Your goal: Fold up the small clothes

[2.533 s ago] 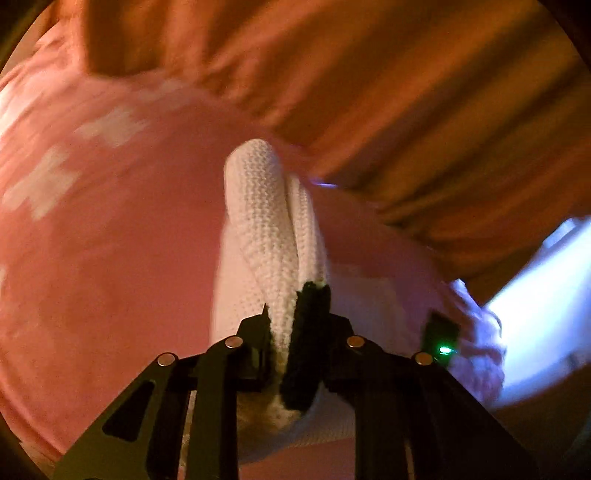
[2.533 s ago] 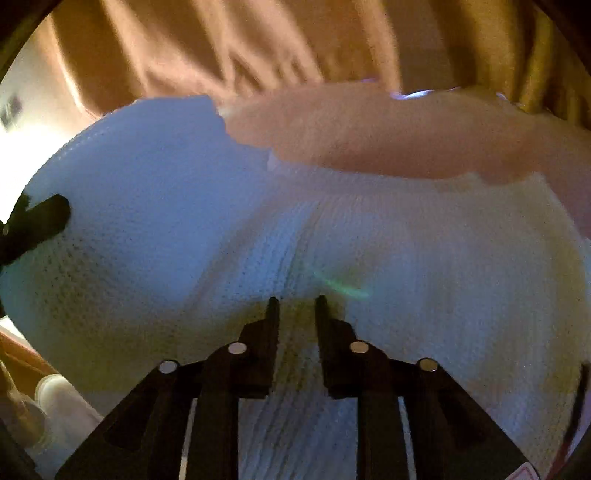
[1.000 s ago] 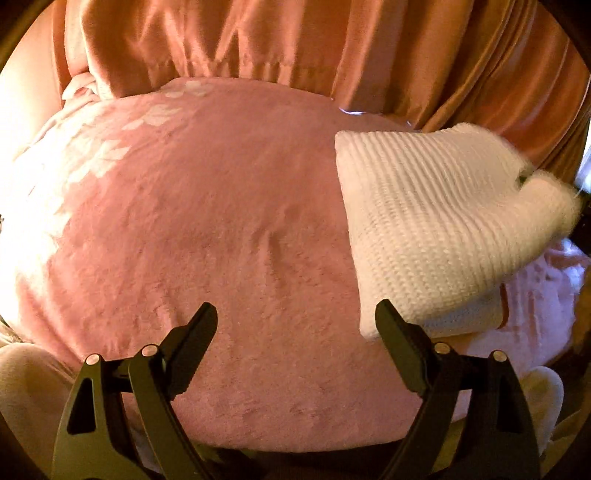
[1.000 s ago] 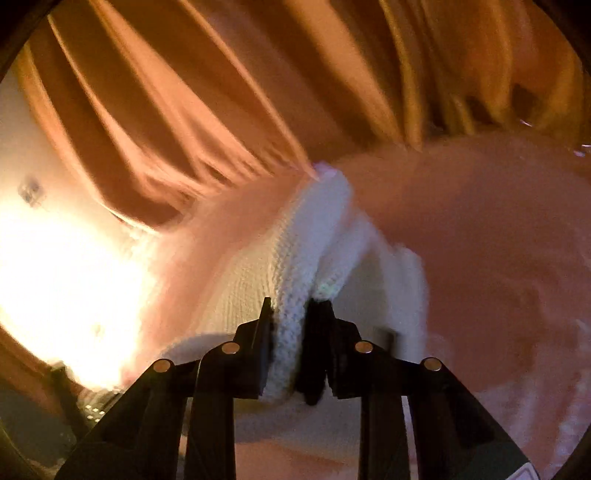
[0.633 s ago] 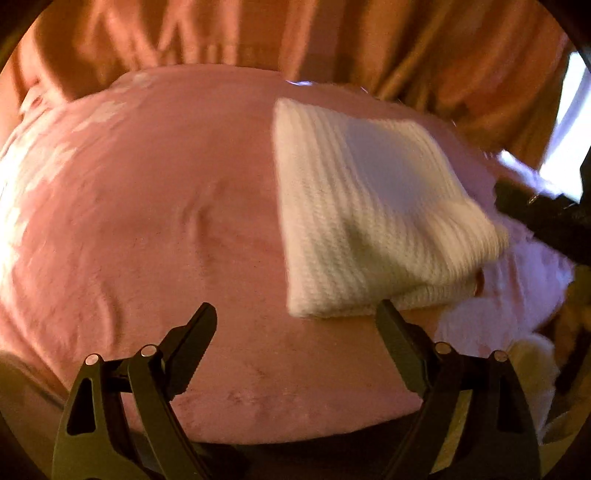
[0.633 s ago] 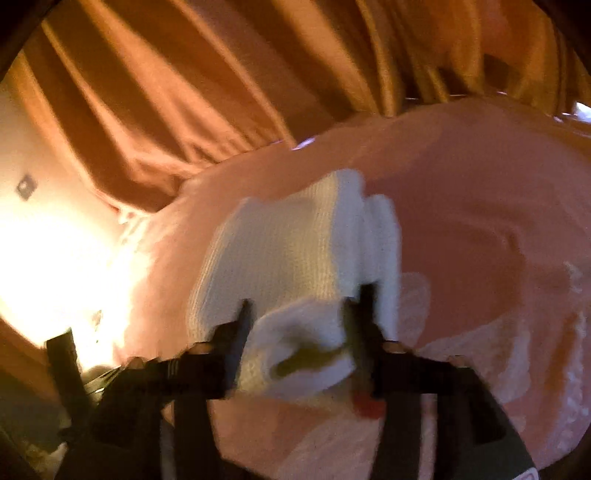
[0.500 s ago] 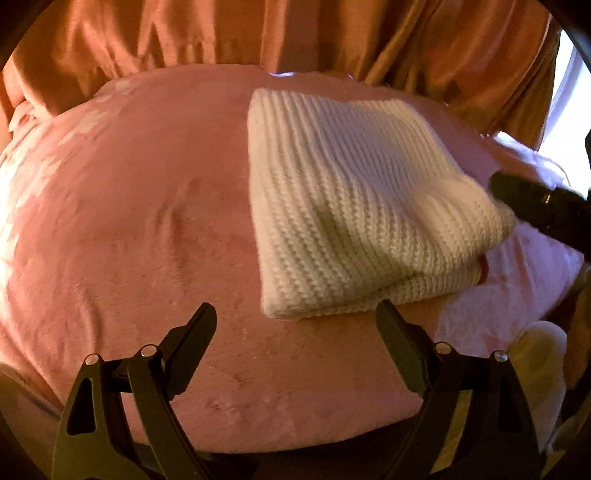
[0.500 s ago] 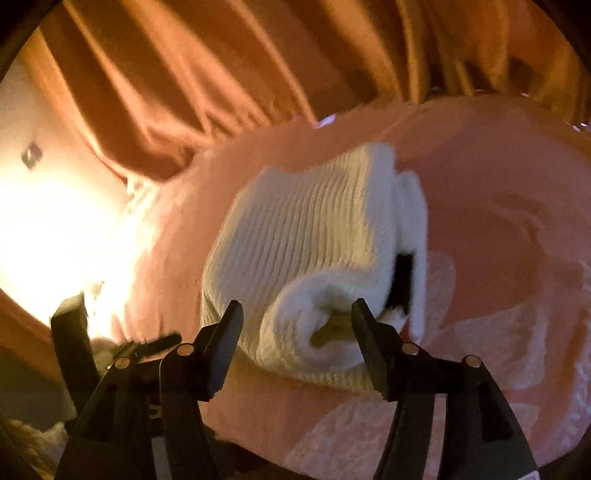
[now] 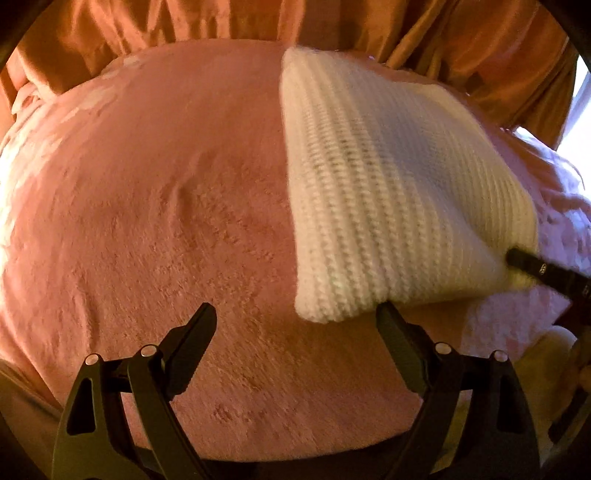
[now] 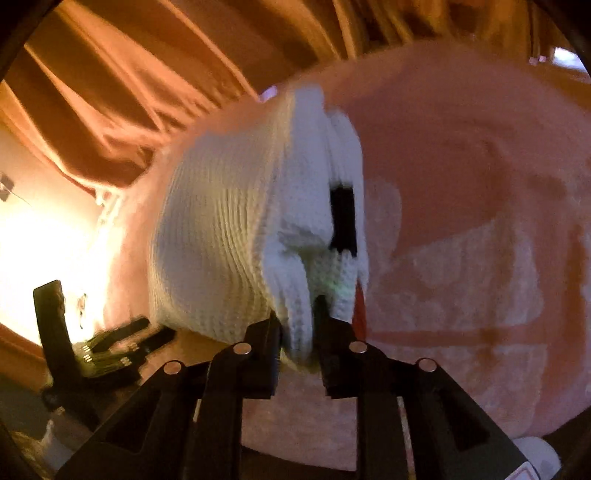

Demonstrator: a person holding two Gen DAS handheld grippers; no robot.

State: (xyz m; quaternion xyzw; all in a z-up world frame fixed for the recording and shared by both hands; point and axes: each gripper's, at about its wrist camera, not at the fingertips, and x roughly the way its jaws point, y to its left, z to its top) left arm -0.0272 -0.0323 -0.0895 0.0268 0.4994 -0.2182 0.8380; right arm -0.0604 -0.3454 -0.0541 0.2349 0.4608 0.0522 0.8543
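Clearly the risk sits on the right side, so take the scene from the left. The left gripper hangs with its 2 black fingers spread wide and nothing between them; its right finger sits just at the near corner of the folded white ribbed knit garment, though contact cannot be confirmed. That garment lies on the fuzzy pink blanket, toward its right half, with orange curtains hanging behind.

Further right, the right gripper is pressed together on a thin flap at the garment's near edge.

What could go wrong: the pinch holds only 1 loose layer, I judge, so a pull may drag that layer out and undo the stacked folds. The knit is stretchy and thick, and it could also slide over the plush blanket instead of folding.

Only the right wrist view shows the pinched flap, the layered edges and a dark rectangular patch on the knit. Only the left wrist view shows the garment's flat, tidy top face.
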